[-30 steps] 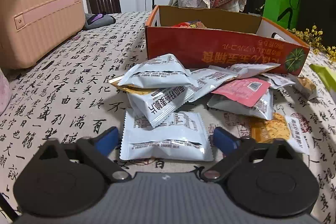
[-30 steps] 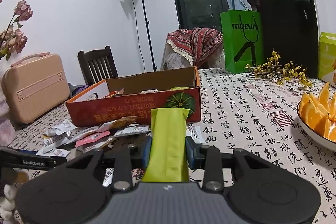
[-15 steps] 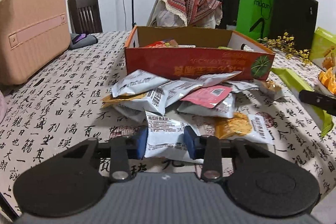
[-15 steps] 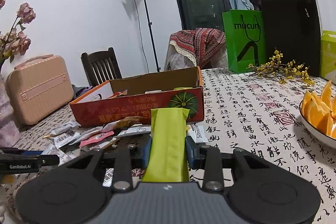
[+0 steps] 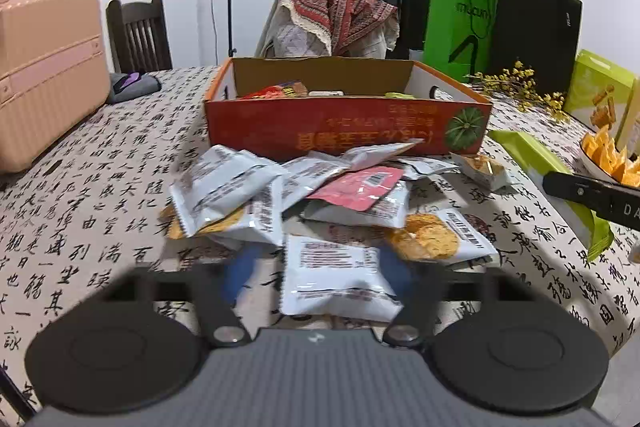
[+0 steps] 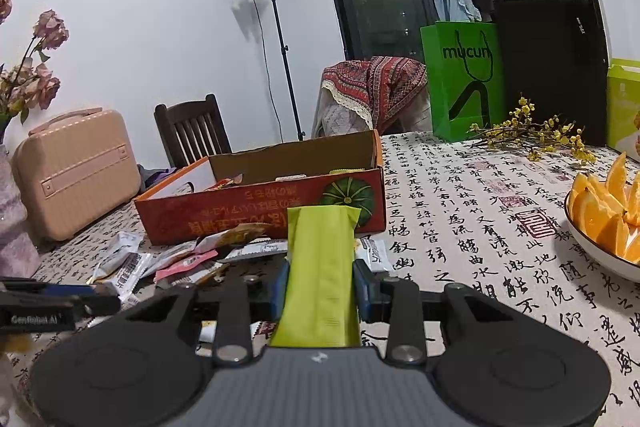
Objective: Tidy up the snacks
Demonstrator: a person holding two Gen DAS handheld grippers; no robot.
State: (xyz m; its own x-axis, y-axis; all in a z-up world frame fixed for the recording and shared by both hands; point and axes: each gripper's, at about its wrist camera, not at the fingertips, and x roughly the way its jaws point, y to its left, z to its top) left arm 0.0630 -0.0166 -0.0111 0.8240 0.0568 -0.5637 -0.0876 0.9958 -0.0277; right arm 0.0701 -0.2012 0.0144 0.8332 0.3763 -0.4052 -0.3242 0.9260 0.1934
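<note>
Long lime-green packet (image 6: 320, 267), plain (unprinted), right claw (image 6: 320, 285) clamping

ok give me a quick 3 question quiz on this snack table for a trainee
1. True or false: the right gripper is shut on the green packet.
2. Which packet lies between the left gripper's fingers? A) white packet B) pink packet C) orange slice
3. Fill in: the loose snacks are piled in front of the red ____.

Key: 1 true; 2 A; 3 box.
</note>
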